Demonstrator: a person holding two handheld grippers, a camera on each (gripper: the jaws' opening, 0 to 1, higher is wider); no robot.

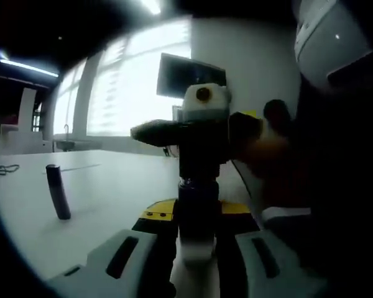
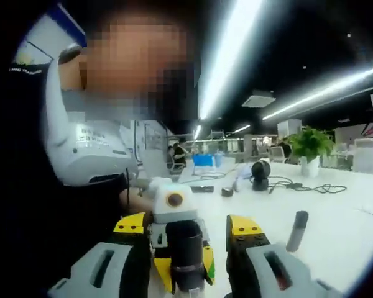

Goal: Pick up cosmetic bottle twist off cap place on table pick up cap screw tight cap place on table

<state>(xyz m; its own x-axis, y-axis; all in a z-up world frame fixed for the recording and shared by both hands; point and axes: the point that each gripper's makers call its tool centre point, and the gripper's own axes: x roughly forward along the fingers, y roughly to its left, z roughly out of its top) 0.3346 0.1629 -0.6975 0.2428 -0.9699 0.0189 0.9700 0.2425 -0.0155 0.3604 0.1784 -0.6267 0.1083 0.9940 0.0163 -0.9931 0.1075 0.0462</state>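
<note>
— Status on the bottle?

— I see the bottle point(image 1: 198, 205) upright between the jaws of my left gripper point(image 1: 198, 248), lifted above the table point(image 1: 112, 180). The jaws are clenched on its lower body.

— And the cap?

— The cap point(image 1: 202, 158) sits on top of the bottle. In the left gripper view, my right gripper comes in level from behind the bottle, with one dark finger on each side of the cap.

— Is it clamped on the cap?

— I cannot tell. In the right gripper view, the right gripper point(image 2: 189, 267) has the dark cylinder between its jaws, but I see a pale strip between the cylinder and one jaw, so the hold is unclear.

— Anything else near the bottle?

— A dark stick point(image 1: 57, 191) stands tilted on the table, well apart from the bottle. A thin cable point(image 1: 3, 169) lies farther off beyond the stick. A person's torso is close beside the bottle.
</note>
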